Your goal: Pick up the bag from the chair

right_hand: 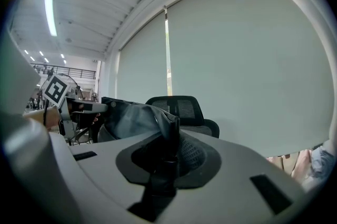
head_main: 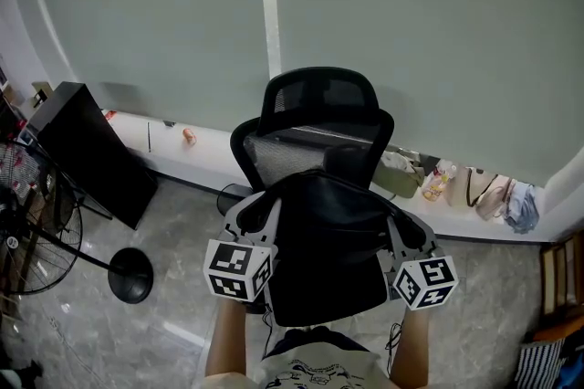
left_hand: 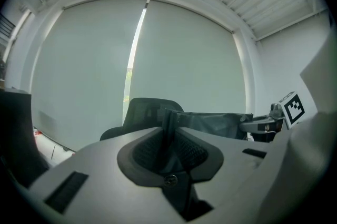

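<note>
Black bag (head_main: 330,255) held up between the two grippers, just in front of the office chair (head_main: 321,109) and covering its lower part in the head view; not possible to judge from here any contact with the chair below. Left gripper (left_hand: 169,131) closed on the left upper edge of the bag, jaws pressed together on a thin fold of dark cloth standing up between them. Right gripper (right_hand: 171,139) doing the same on the opposite edge, jaws pinching a crumpled corner of the fabric, with the rest of the cloth stretched toward the other side. Judged soft and limp: thin synthetic cloth, wrinkled, hanging as a loose sheet between the two holds and keeping no shape of its own. Probably light, with no clear bulge of contents, though the inside is not visible. Surface rather smooth and slightly shiny, so likely to slide out of a shallow pinch. Not fragile, no danger from a firm squeeze. Best taken at the upper rim, one hold at each end as now, with the fold deep between the jaws and not only at the tips. Advisable to keep both holds level and a little apart, to avoid sagging in the middle or tilting to one side.
</note>
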`<state>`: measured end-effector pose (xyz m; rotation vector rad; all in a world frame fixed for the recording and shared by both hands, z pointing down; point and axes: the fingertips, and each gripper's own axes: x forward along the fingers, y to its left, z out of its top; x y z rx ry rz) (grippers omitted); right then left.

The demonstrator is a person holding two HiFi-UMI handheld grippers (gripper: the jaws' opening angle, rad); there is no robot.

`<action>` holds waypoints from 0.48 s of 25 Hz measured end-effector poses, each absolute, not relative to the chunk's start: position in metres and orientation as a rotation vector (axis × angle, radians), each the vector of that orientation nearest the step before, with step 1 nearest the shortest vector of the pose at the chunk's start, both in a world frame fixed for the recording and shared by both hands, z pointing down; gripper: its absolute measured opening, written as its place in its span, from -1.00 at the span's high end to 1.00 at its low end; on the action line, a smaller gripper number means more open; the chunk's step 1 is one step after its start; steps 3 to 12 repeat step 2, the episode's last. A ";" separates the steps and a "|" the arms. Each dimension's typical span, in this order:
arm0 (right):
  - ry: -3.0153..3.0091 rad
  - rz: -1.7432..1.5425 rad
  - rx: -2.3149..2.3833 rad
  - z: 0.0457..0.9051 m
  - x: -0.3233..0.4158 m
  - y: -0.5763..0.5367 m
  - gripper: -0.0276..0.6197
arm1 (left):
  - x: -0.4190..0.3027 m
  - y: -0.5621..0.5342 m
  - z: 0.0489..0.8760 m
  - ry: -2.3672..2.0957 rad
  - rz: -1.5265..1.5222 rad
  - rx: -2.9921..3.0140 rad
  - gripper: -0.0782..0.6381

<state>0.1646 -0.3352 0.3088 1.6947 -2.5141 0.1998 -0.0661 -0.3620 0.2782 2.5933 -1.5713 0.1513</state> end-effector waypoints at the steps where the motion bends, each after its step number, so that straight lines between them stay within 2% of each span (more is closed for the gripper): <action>1: -2.515 0.200 1.695 0.308 0.164 -0.335 0.70 | -0.067 -0.362 0.278 -1.571 0.151 2.594 0.59; 12: -2.516 0.200 1.695 0.308 0.163 -0.335 0.70 | -0.067 -0.362 0.277 -1.571 0.150 2.595 0.59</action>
